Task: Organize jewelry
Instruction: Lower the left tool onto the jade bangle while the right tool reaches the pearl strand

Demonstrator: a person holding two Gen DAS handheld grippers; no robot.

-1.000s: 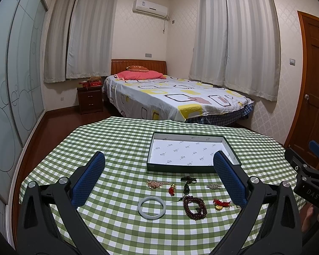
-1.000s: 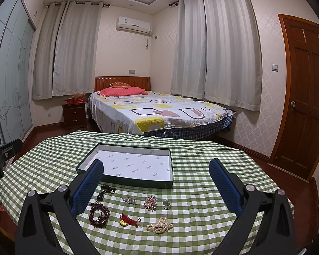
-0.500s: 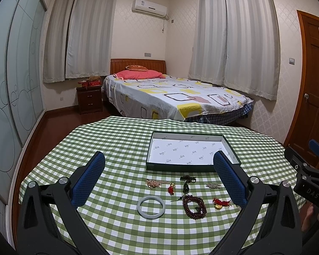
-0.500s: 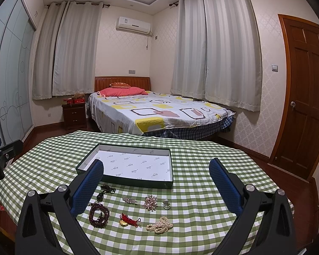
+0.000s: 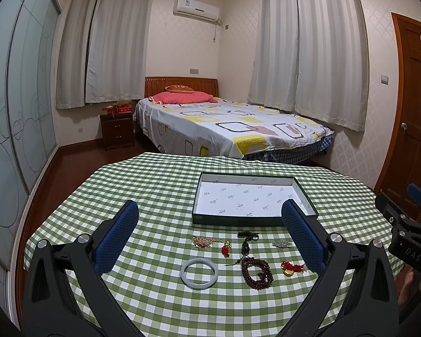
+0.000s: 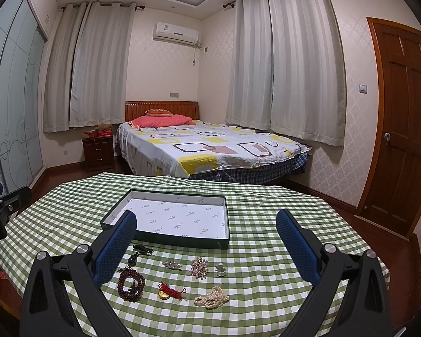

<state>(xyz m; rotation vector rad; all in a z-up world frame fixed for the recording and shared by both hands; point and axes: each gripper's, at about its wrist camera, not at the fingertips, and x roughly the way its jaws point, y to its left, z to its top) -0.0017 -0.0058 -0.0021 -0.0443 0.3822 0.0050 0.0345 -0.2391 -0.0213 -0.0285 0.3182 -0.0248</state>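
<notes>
A shallow dark-green box (image 5: 240,221) (image 6: 165,240) with white lining lies empty on the checked table. In front of it are several pieces: a pale jade bangle (image 5: 198,273), a dark bead bracelet (image 5: 256,273) (image 6: 131,285), a red cord charm (image 5: 292,267) (image 6: 171,293), a black pendant (image 5: 246,242) (image 6: 139,252), a gold chain (image 5: 203,241), a small red charm (image 5: 226,249), a silver brooch (image 5: 281,243) (image 6: 171,264), a pearl cluster (image 6: 199,266), a ring (image 6: 220,270) and a pearl strand (image 6: 212,300). My left gripper (image 5: 209,210) hovers open above the bangle. My right gripper (image 6: 206,220) hovers open above the brooch and pearls.
The round table's green-and-white cloth (image 5: 154,196) drops off at the near edge. Beyond it stand a bed (image 5: 230,129), a nightstand (image 5: 117,129), a glass wardrobe (image 5: 14,129) on the left and a wooden door (image 6: 401,129) on the right.
</notes>
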